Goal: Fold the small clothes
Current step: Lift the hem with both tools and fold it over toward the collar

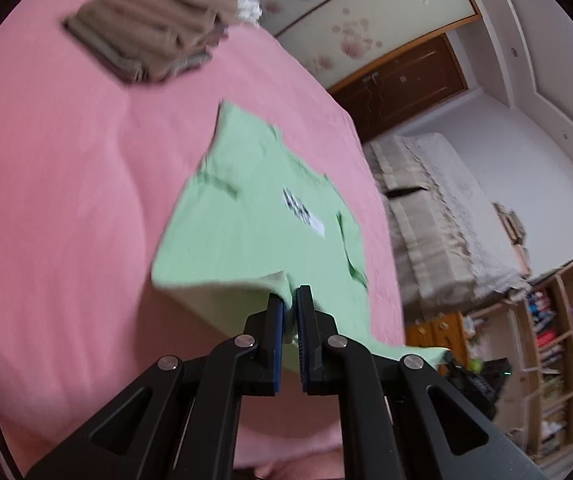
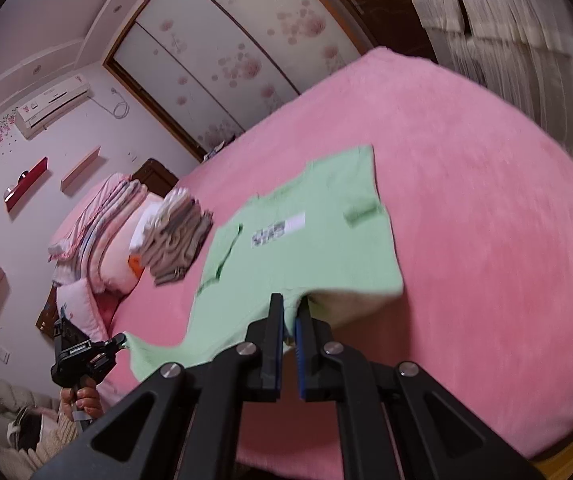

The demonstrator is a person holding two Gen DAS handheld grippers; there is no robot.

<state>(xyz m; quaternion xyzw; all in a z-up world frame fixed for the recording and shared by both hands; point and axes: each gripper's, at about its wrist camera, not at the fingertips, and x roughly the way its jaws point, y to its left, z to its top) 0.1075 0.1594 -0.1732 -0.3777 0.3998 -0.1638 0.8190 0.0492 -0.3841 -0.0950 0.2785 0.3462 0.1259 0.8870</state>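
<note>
On the pink bed (image 1: 54,168), seen from the left wrist, a small green shirt (image 1: 254,216) lies spread with its printed label facing up. Its near hem is lifted clear of the bed, and the left claw (image 1: 290,300) is pinched closed on that hem with green cloth showing between the blue pads. A stack of folded brown clothes (image 1: 146,36) sits well apart at the far end of the bed. At the lower right edge the hem runs off toward the other tool, which is only partly visible.

From the right wrist, the same shirt (image 2: 306,236) stretches away across the bed (image 2: 486,200), and the right claw (image 2: 290,308) is likewise closed on the near hem, the fabric bunched between its fingers. The left claw (image 2: 120,340) shows at the left, gripping the hem's other corner, with the person's hand (image 2: 82,398) below it. The brown stack (image 2: 178,236) rests beside piled bedding (image 2: 98,236).

The shirt looks light, thin and limp; it sags between the two grips, so it will likely drape rather than hold a crease. Holding both hem corners seems the sensible grip, keeping the edge taut as it is carried over toward the collar.
</note>
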